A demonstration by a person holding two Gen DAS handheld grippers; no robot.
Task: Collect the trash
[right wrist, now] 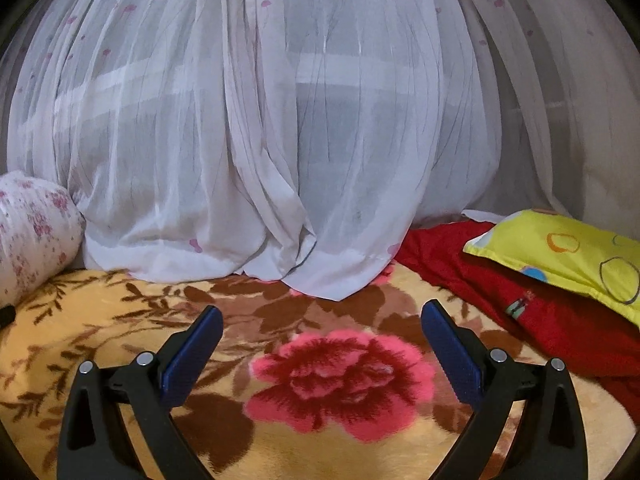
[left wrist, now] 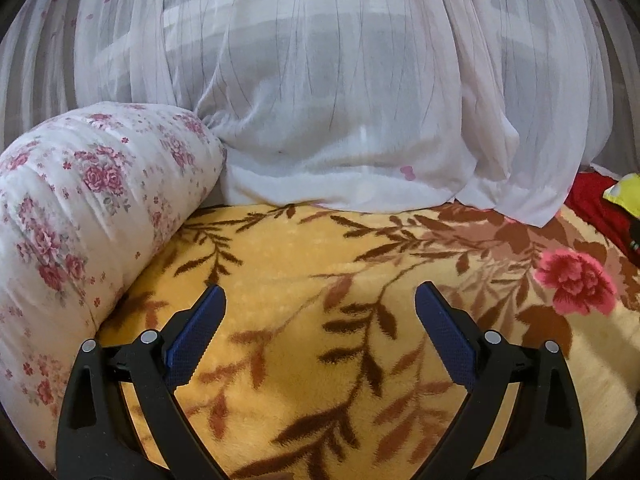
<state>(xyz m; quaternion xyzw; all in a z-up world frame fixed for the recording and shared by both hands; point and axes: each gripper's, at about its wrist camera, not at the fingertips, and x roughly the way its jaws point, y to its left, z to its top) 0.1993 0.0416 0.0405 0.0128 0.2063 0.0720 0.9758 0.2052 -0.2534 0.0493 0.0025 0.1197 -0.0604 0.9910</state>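
No trash shows in either view. My left gripper [left wrist: 320, 296] is open and empty, its blue-padded fingers [left wrist: 200, 328] spread over a yellow blanket with brown leaves [left wrist: 304, 248]. My right gripper [right wrist: 322, 314] is open and empty too, above the same blanket [right wrist: 100, 320] with a big pink flower print [right wrist: 340, 384] between the fingers [right wrist: 448, 348].
A rolled floral quilt [left wrist: 80, 208] lies at the left, also in the right wrist view [right wrist: 32, 220]. A white sheer curtain [left wrist: 340, 120] [right wrist: 280, 140] hangs behind. A red cloth [right wrist: 520, 300] and a yellow pillow [right wrist: 572, 252] lie at the right.
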